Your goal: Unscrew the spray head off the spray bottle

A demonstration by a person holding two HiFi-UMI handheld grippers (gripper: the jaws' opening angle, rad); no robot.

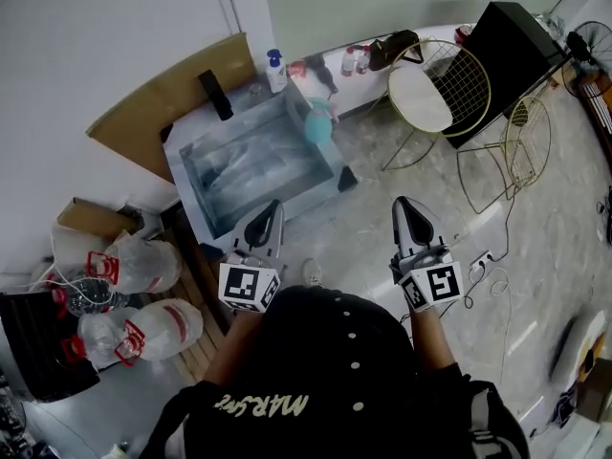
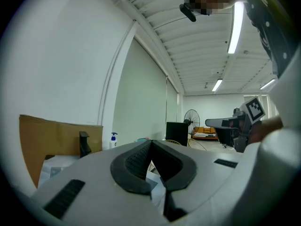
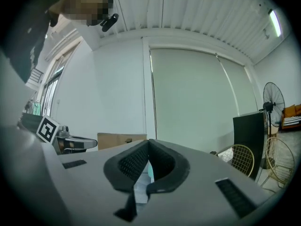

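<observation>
A white spray bottle with a blue spray head [image 1: 275, 70] stands at the far corner of a low grey table [image 1: 196, 146]; the left gripper view shows the same bottle [image 2: 113, 139] far off. A teal bottle [image 1: 317, 122] stands at the table's right edge. My left gripper [image 1: 271, 213] and right gripper [image 1: 406, 208] are held side by side in front of my body, short of the table. Both are shut with nothing between the pads. Each gripper view shows its own jaws closed: left gripper [image 2: 151, 145], right gripper [image 3: 148, 142].
A cardboard sheet [image 1: 163, 98] leans on the wall behind the table, and a black stand [image 1: 215, 94] sits on it. Large water jugs [image 1: 143, 266] lie at the left. Gold wire chairs [image 1: 440, 89], a black box [image 1: 507, 46] and a floor power strip [image 1: 478, 261] are at the right.
</observation>
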